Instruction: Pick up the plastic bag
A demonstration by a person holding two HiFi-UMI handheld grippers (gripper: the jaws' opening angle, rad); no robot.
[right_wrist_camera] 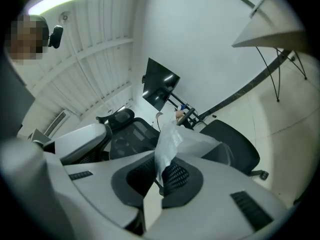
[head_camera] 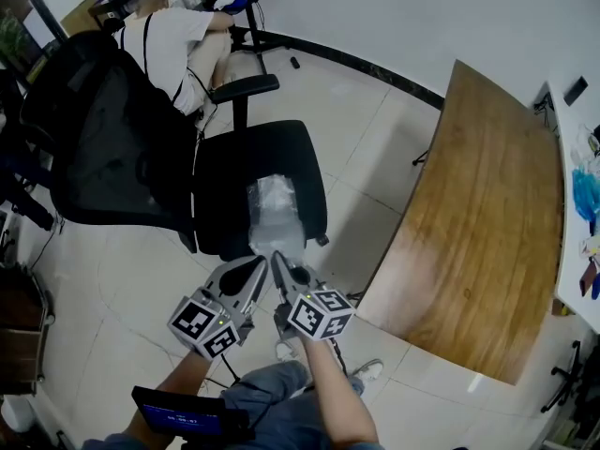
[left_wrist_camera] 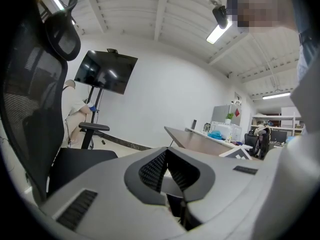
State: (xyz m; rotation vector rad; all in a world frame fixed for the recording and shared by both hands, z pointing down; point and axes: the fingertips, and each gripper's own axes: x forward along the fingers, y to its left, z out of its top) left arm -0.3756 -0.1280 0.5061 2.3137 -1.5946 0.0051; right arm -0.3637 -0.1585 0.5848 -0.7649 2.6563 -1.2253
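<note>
A clear plastic bag [head_camera: 275,209] lies crumpled on the seat of a black office chair [head_camera: 220,172]. My right gripper [head_camera: 279,261] is at the seat's near edge, shut on the bag's near end. In the right gripper view the bag [right_wrist_camera: 172,136] rises from between the closed jaws of the right gripper [right_wrist_camera: 162,159], with the chair seat [right_wrist_camera: 235,141] behind. My left gripper [head_camera: 260,263] is close beside the right one, jaws together and holding nothing. The left gripper view shows the left gripper [left_wrist_camera: 167,151] shut, the chair seat [left_wrist_camera: 80,156] beyond it and no bag.
A curved wooden table [head_camera: 478,223] stands to the right of the chair. A person in a white shirt [head_camera: 173,40] sits at the back left. A white desk [head_camera: 574,251] with blue items runs along the right edge. A dark screen [left_wrist_camera: 105,71] is on a stand.
</note>
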